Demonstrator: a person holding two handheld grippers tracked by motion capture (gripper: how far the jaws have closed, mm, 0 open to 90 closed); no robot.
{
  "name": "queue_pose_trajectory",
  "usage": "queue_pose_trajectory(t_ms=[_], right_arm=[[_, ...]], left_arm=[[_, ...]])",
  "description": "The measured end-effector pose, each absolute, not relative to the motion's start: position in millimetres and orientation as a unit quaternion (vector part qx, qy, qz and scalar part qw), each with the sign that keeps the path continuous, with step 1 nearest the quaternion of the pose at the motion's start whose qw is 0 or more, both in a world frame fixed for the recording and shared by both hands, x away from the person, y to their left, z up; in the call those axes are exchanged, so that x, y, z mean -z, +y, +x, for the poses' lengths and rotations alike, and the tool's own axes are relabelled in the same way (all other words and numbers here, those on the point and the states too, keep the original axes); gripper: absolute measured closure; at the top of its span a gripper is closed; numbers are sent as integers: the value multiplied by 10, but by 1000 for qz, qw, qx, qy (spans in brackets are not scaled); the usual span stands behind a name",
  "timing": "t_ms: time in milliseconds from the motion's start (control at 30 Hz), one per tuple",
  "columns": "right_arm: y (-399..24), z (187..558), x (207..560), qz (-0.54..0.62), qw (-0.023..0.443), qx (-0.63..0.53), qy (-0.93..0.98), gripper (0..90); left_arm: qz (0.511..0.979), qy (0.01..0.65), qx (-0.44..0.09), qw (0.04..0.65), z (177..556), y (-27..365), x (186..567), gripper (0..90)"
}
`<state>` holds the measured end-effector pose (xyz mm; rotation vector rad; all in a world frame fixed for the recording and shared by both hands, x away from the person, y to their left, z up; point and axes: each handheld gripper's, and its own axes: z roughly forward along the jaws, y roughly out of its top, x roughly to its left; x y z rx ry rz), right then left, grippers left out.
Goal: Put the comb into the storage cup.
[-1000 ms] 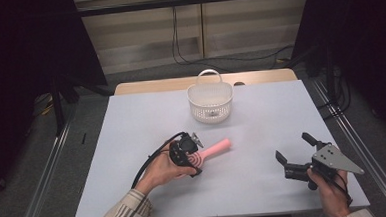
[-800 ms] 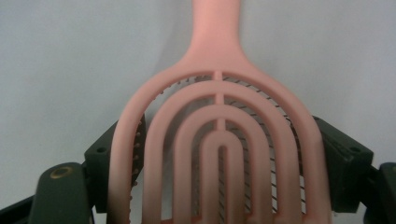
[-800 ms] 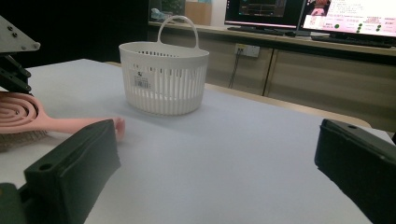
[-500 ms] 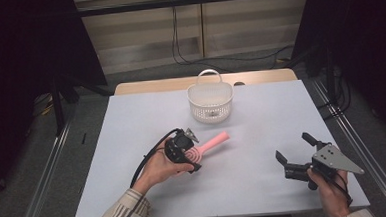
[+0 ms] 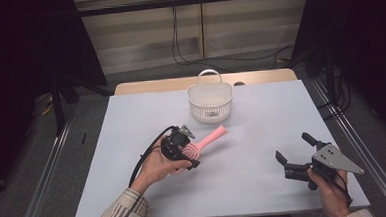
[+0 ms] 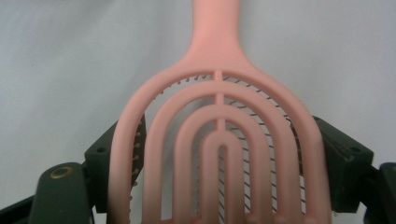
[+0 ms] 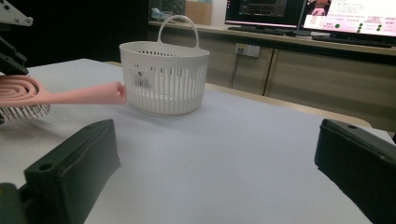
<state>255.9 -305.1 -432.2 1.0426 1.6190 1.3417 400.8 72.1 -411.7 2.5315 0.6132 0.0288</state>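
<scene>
1. In the left gripper view the pink hairbrush [image 6: 219,140] is cut off at the bottom edge, so the end of its head stays hidden, and its handle runs out of the top edge.
2. The bristles [image 6: 243,135] show only as thin dark pins through the slots of the head.
3. The white basket [image 7: 163,77] carries a small label [image 7: 143,80] with a barcode; its print is too small to read. Text on the monitors [image 7: 348,21] behind is blurred.
4. The left gripper [image 5: 179,148] has its jaws pinching the brush head by its two side edges, held just above the desk [image 5: 265,185], left of centre.
5. The brush's long axis lies roughly level, handle end [image 5: 221,131] pointing up and right toward the basket, near it but apart.
6. The right gripper [image 5: 297,151] rests low at the desk's right, jaws spread wide with nothing between them.
</scene>
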Motion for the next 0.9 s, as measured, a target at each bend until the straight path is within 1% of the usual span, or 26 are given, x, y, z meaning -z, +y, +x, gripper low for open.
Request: queue_pose_trajectory(t_ms=[67, 100, 200, 233, 300, 333, 367, 467, 567, 600, 633, 900], right_arm=[[-3051, 2559, 4322, 409, 387, -527, 636, 0], [-3051, 2558, 4322, 409, 387, -527, 637, 0], [-3051, 2558, 4322, 410, 387, -527, 637, 0], [-3051, 2558, 4322, 410, 387, -527, 636, 0], [-3051, 2558, 4321, 410, 387, -527, 636, 0], [-3051, 2558, 4322, 409, 387, -527, 637, 0], [-3051, 2557, 4322, 409, 387, -527, 637, 0], [-3051, 2557, 4321, 411, 386, -529, 634, 0], [-3052, 2556, 4321, 411, 386, -528, 634, 0], [-3052, 2556, 4320, 411, 386, -529, 634, 0], [-3052, 2556, 4319, 411, 386, -529, 634, 0], [-3071, 2568, 4322, 415, 382, -530, 633, 0]], left_arm=[[935, 231, -16, 268, 4007, 731, 4103, 209], [941, 217, -17, 258, 4022, 749, 4085, 209], [940, 218, -25, 261, 4024, 772, 4059, 209], [934, 230, -25, 272, 4013, 773, 4060, 209], [936, 222, -26, 272, 4034, 801, 4031, 209], [929, 237, -26, 284, 4021, 794, 4037, 208], [934, 228, -26, 275, 4040, 813, 4019, 208], [932, 230, -27, 277, 4039, 829, 3997, 208], [931, 231, -30, 282, 4031, 847, 3972, 209], [925, 241, -32, 292, 4013, 843, 3970, 209], [930, 230, -32, 286, 4022, 859, 3951, 209], [931, 219, -31, 290, 4004, 862, 3872, 208]])
